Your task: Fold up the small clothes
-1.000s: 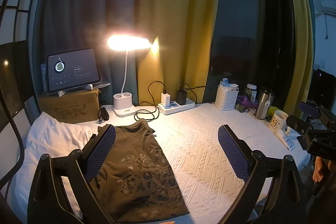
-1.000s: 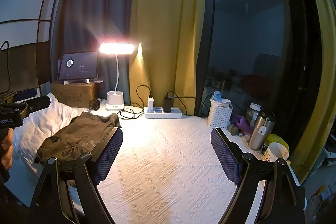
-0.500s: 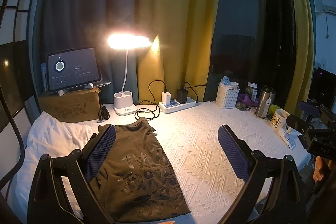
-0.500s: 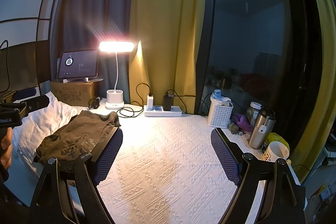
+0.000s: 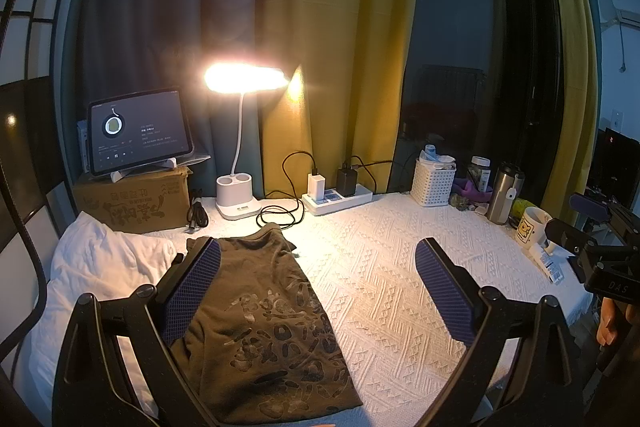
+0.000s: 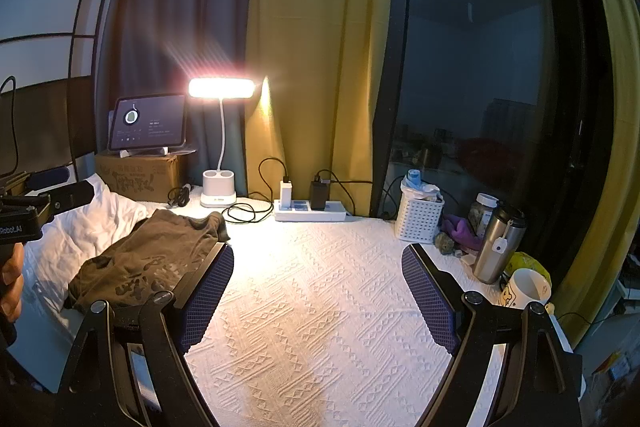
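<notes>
Olive T-shirt (image 5: 272,331) left of desk lamp (image 5: 239,201): soft, light; pinch hem corners. Left gripper (image 5: 318,285), right gripper (image 6: 318,291) jaws apart, empty.

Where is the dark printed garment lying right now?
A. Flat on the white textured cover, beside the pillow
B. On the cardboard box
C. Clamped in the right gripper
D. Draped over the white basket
A: the dark garment lies on the white cover next to the pillow, with neither gripper touching it.
</notes>
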Demonstrator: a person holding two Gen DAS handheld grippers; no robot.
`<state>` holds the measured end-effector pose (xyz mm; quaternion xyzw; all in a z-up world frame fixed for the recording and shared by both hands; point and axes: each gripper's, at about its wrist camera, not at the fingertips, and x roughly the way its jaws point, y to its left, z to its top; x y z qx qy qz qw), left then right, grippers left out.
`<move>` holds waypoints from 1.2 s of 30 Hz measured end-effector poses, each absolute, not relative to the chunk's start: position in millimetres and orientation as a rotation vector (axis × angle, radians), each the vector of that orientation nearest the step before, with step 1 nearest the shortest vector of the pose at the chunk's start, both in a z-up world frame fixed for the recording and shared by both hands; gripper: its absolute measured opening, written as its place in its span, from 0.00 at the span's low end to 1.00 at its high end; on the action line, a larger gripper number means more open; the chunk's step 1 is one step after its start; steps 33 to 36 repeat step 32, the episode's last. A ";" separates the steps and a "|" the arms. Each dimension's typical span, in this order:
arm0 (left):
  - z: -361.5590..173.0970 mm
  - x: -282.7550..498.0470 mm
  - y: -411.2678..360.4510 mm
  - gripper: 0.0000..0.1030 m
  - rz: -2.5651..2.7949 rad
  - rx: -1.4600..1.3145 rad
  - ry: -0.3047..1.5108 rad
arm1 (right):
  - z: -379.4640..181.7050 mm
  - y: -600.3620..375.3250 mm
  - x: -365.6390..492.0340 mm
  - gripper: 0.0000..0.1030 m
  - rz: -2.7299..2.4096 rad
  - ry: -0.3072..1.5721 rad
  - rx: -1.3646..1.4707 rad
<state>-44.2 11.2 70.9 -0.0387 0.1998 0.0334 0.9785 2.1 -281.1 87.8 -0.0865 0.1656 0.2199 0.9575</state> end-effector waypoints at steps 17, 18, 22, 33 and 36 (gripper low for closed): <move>73.0 -44.5 8.9 0.95 0.085 -0.051 0.383 | 87.1 -281.4 2.7 0.85 0.446 0.336 -0.175; 73.1 -44.8 8.6 0.95 0.085 -0.052 0.383 | 87.2 -281.6 2.9 0.85 0.446 0.336 -0.175; 73.8 -45.9 8.7 0.95 0.081 -0.051 0.378 | 83.8 -282.9 0.7 0.85 0.442 0.332 -0.174; 73.7 -47.0 9.1 0.95 0.077 -0.053 0.378 | 83.0 -282.3 0.3 0.85 0.443 0.339 -0.174; 73.7 -47.0 9.1 0.95 0.077 -0.053 0.378 | 83.0 -282.3 0.3 0.85 0.443 0.339 -0.174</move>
